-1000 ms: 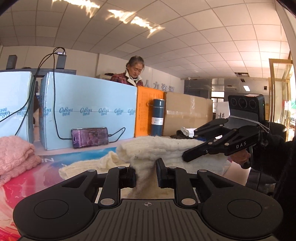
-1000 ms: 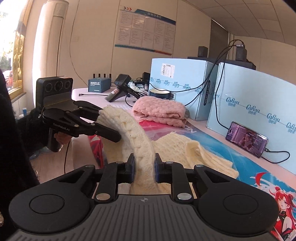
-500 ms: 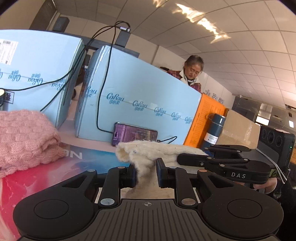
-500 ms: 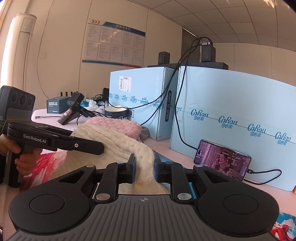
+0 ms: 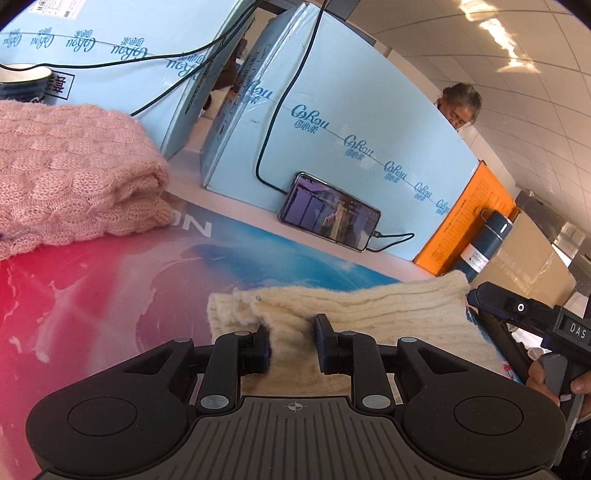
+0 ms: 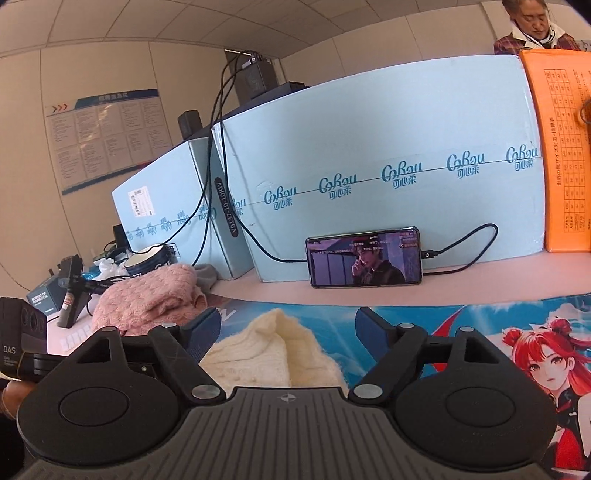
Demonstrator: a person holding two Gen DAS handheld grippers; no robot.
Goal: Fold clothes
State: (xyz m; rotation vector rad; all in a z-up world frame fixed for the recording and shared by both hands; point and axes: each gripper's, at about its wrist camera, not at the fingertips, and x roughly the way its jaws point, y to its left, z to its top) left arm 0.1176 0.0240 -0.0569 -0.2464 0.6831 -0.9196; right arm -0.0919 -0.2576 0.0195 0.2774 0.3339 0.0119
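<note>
A cream knit sweater (image 5: 354,306) lies folded over on the printed mat (image 5: 110,288). My left gripper (image 5: 291,343) has its jaws a little apart with a fold of the cream knit still between them. My right gripper (image 6: 288,328) is wide open above the cream sweater (image 6: 273,354), which lies loose between its fingers. The right gripper also shows at the right edge of the left wrist view (image 5: 517,314). A folded pink knit sweater (image 5: 66,173) lies at the left on the mat.
Light blue boxes (image 6: 369,177) stand along the back. A phone (image 6: 364,262) on a cable leans against them. An orange board (image 6: 561,147), a dark flask (image 5: 484,247) and a mug (image 6: 149,258) stand nearby. A person (image 6: 532,22) sits behind the boxes.
Both grippers carried the cream sweater's edge forward and down onto the mat. The right gripper opened wide and let go. The left gripper's jaws have parted somewhat.
</note>
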